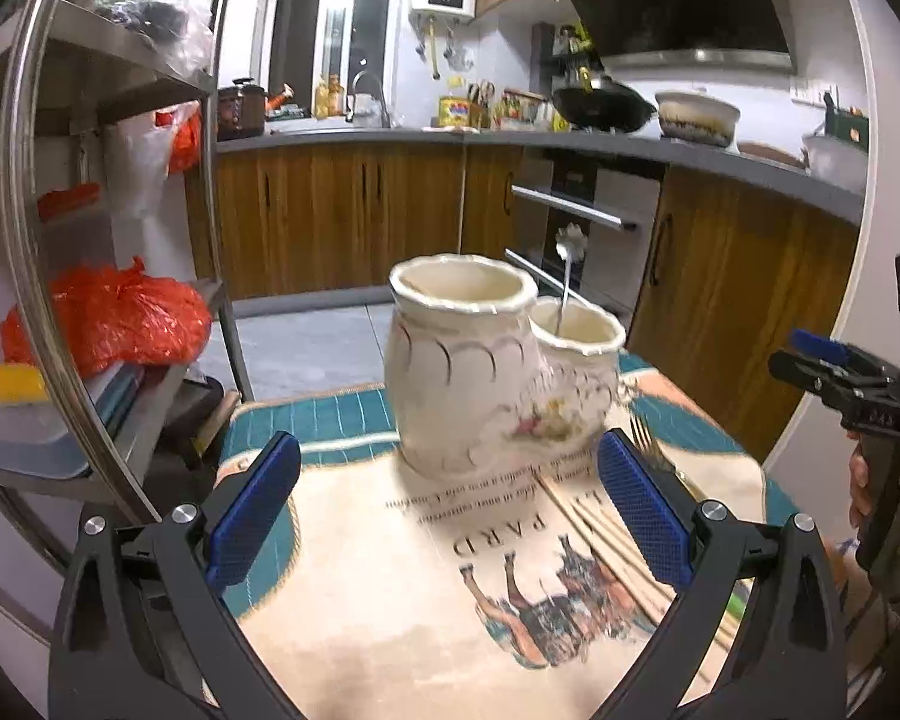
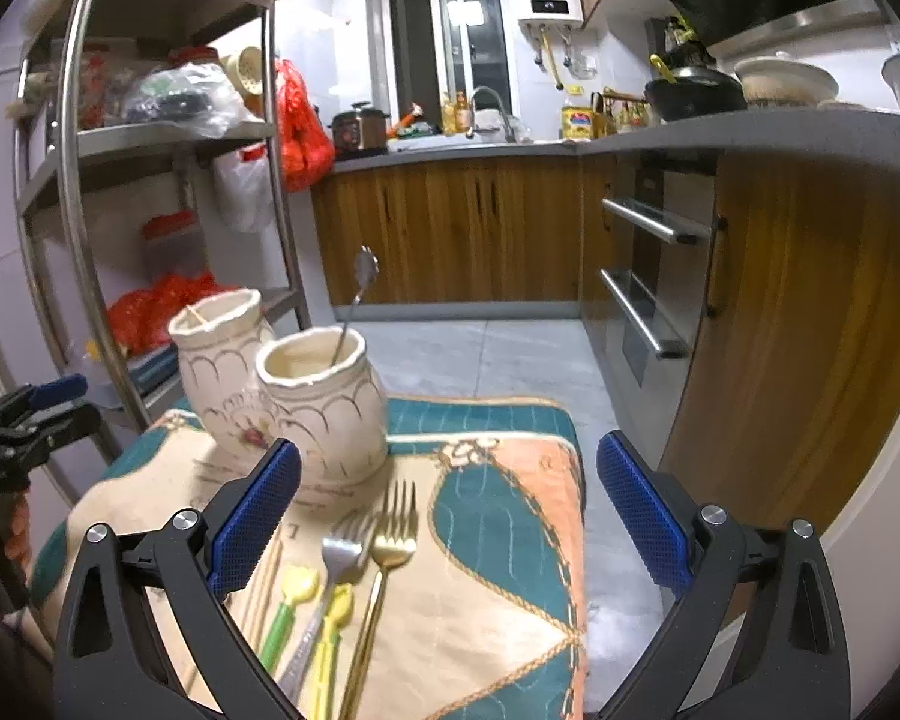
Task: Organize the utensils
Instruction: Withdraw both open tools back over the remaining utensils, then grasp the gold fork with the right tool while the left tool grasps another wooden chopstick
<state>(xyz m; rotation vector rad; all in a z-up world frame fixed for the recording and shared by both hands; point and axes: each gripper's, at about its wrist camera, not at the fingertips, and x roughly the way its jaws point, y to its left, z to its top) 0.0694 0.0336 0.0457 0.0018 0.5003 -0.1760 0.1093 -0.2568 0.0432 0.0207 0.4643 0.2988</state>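
Observation:
A cream double ceramic holder (image 1: 480, 372) (image 2: 306, 396) stands on a printed cloth (image 1: 390, 570) (image 2: 498, 540). A silver spoon (image 1: 567, 276) (image 2: 354, 300) leans in its smaller pot; a thin stick (image 2: 197, 317) shows in the taller pot. On the cloth lie a gold fork (image 2: 384, 564), a silver fork (image 2: 336, 558), two yellow-green plastic utensils (image 2: 288, 606) and wooden chopsticks (image 1: 606, 534) (image 2: 264, 588). My left gripper (image 1: 450, 504) is open, just before the holder. My right gripper (image 2: 450, 510) is open above the forks. Each gripper appears at the other view's edge (image 1: 852, 384) (image 2: 24, 420).
A steel shelf rack (image 1: 108, 228) (image 2: 150, 138) with red bags stands to the left. Wooden cabinets (image 2: 450, 228) and an oven with steel handles (image 2: 648, 276) line the back and right. The cloth's far edge drops to a grey tiled floor (image 2: 486, 354).

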